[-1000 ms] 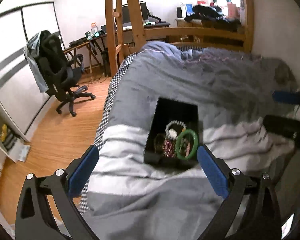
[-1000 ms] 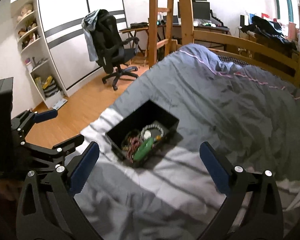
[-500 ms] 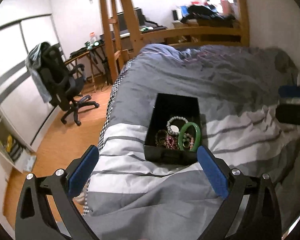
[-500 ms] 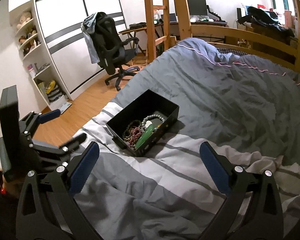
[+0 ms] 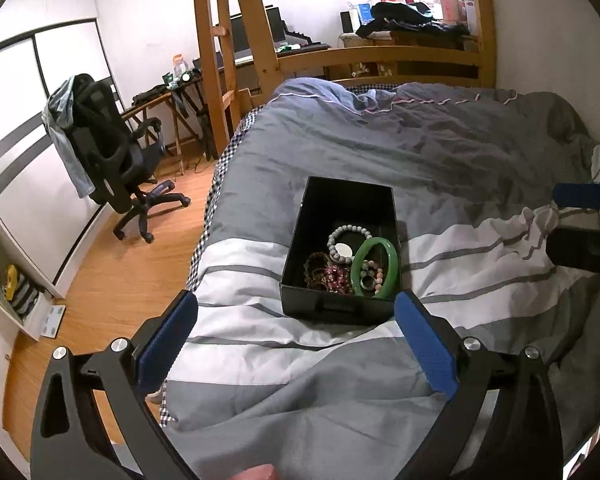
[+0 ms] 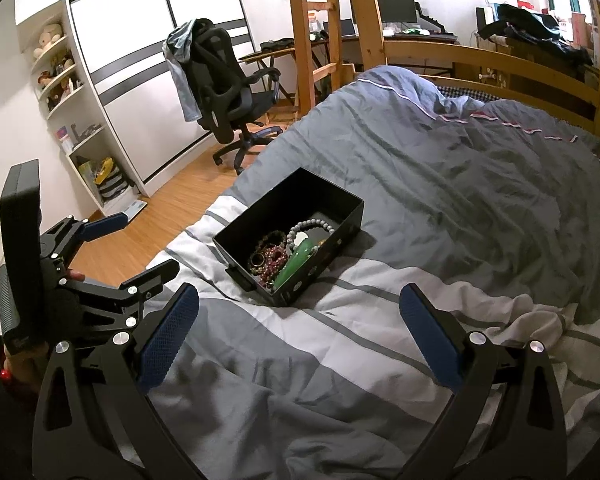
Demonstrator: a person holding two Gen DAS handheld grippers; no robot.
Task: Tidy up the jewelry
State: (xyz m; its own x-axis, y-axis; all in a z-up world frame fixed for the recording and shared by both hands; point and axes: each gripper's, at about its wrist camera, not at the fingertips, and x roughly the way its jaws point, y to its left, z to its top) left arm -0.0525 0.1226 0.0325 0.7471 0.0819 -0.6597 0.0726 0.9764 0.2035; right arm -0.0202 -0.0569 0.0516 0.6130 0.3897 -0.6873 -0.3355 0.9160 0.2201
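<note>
Both grippers have pulled back and up from the black box [image 5: 342, 248] on the duvet [image 5: 440, 152], left gripper [image 5: 296, 344] and right gripper [image 6: 298, 338] fingers spread, empty; approach the green bangle [image 5: 375, 267] from above, straddling one rim edge.

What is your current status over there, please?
Both grippers, left and right, open, empty. Bracelets, green bangle piled in black box on bed. Nothing in the way.

Home bedroom: rumpled grey duvet [image 5: 400, 152] on bed filling center, wooden loft frame [image 5: 228, 40] at 12 o'clock, office chair [image 5: 108, 152] at 9, desk with monitor [image 6: 394, 2] at 12, toy shelves [image 6: 56, 64] at 10.
</note>
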